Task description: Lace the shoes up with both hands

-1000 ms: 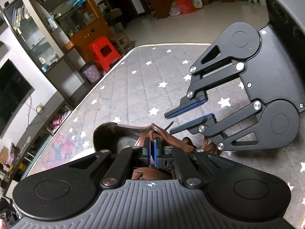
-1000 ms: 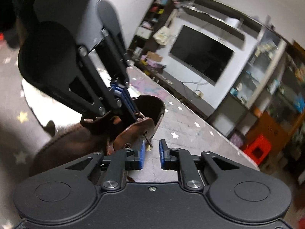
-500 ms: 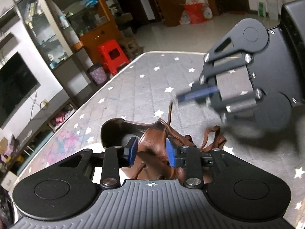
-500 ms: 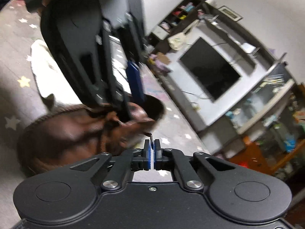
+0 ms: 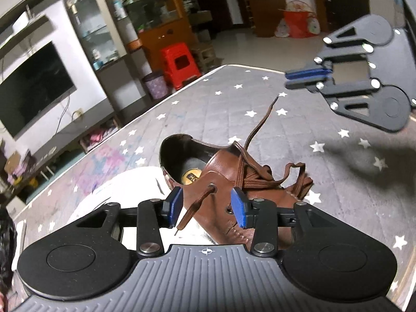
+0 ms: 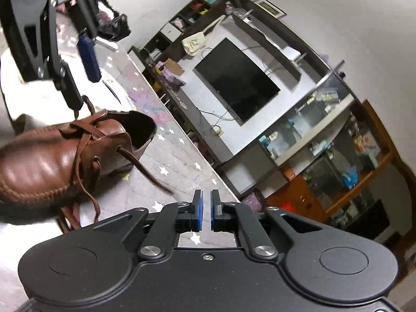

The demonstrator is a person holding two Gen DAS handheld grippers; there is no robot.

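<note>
Right gripper (image 6: 205,209) released the lace (image 6: 145,167), fingers slightly apart.

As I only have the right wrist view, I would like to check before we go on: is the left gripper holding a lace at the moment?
Observer: No. The left gripper is wide open, and a lace end hangs loose between its pads.
Operator: Thank you. Is that end threaded through anything?
Observer: Yes, it comes out of an eyelet in the near flap of the shoe, with its tip pointing down.
Operator: Can you see anything inside the shoe?
Observer: Only a gold label on the insole.
</note>
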